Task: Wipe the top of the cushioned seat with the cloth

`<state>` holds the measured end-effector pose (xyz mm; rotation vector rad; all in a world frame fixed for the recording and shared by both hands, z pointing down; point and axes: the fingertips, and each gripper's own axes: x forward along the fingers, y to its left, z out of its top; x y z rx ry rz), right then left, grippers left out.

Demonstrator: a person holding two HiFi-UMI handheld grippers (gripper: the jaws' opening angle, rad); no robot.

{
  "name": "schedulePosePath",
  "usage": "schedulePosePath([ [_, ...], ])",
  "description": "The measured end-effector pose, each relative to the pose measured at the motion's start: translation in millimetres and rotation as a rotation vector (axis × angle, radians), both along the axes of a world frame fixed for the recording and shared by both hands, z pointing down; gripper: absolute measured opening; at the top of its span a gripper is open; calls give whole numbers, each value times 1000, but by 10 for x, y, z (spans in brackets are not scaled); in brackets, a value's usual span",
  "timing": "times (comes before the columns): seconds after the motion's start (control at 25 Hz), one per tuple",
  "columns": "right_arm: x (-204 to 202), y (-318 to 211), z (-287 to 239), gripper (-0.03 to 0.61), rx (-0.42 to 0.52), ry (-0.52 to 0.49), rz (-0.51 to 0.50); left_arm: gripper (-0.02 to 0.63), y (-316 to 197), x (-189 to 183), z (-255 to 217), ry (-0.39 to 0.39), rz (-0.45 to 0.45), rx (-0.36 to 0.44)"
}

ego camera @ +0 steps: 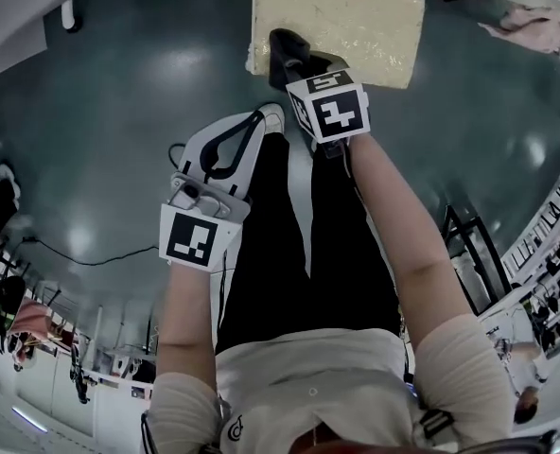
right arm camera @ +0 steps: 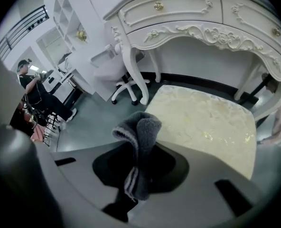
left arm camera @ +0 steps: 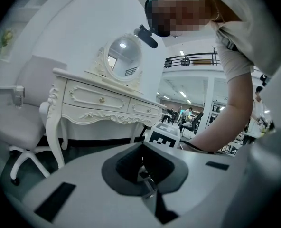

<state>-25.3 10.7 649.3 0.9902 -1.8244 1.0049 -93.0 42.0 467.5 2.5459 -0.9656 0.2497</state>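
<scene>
The cushioned seat (ego camera: 356,17) has a cream top and stands on the dark floor in front of me; in the right gripper view the seat (right arm camera: 207,122) sits just under the vanity table. My right gripper (ego camera: 294,69) is shut on a dark grey cloth (ego camera: 285,50), folded and sticking up between its jaws. The cloth (right arm camera: 141,137) hangs over the seat's near left edge; I cannot tell whether it touches the cushion. My left gripper (ego camera: 261,121) is held back over my legs, away from the seat, and in its own view the left gripper (left arm camera: 145,175) is shut with nothing in it.
A white carved vanity table (right arm camera: 188,18) stands behind the seat, with a round mirror (left arm camera: 123,56) on top. A white office chair (right arm camera: 114,70) is to the seat's left. A pink cloth (ego camera: 535,26) lies far right. A cable (ego camera: 100,258) runs along the floor at left.
</scene>
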Motion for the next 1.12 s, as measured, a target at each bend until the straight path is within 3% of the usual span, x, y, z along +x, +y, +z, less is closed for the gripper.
schedulePosePath([
  [0.24,-366,-53,111,75,-11,-10,-37,12,-60,-275,89,11,-17,-17],
  [0.4,-402,-108,200,75,-14,0,-42,12,-130,-340,159,5,-7,-21],
  [0.72,-127,-116,215,75,-38,-1,-7,12,-197,-220,132,14,11,-17],
  [1.12,512,-94,258,77,-43,3,27,12,-255,402,83,27,29,4],
])
